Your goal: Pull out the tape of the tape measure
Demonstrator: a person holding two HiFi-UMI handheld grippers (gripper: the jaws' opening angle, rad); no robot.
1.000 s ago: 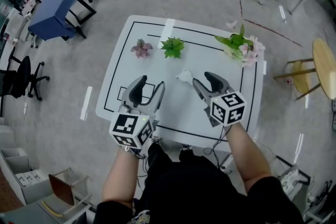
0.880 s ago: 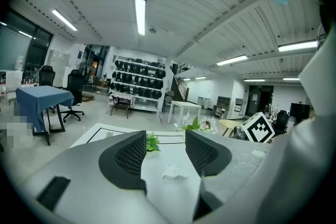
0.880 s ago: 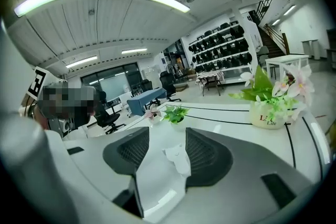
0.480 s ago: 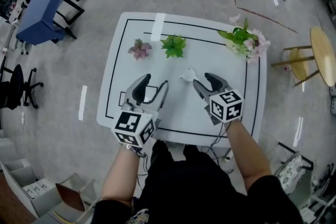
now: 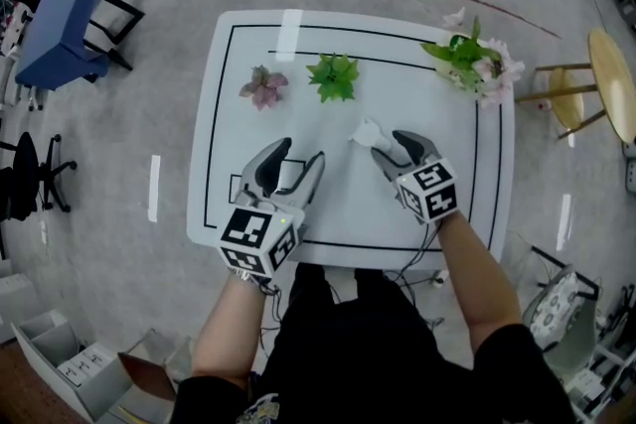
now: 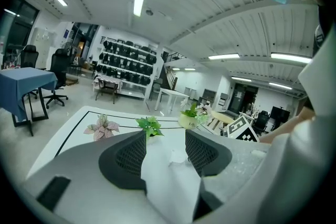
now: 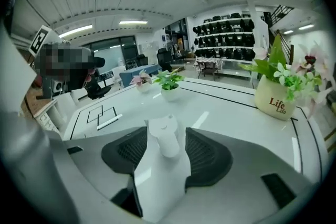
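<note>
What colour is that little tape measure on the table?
The tape measure is white, nearly matching the white table; the right gripper view shows it best.

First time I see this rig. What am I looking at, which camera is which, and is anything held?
A person holds a two-jawed tool in each hand. One picture comes from a head camera looking down; the other two come from cameras on the tools. On the white table are a pink plant, a green plant, a flower pot and a white tape measure. The left tool is open and empty. The right tool has just been opening; the tape measure lies at its mouth, not gripped.
</note>
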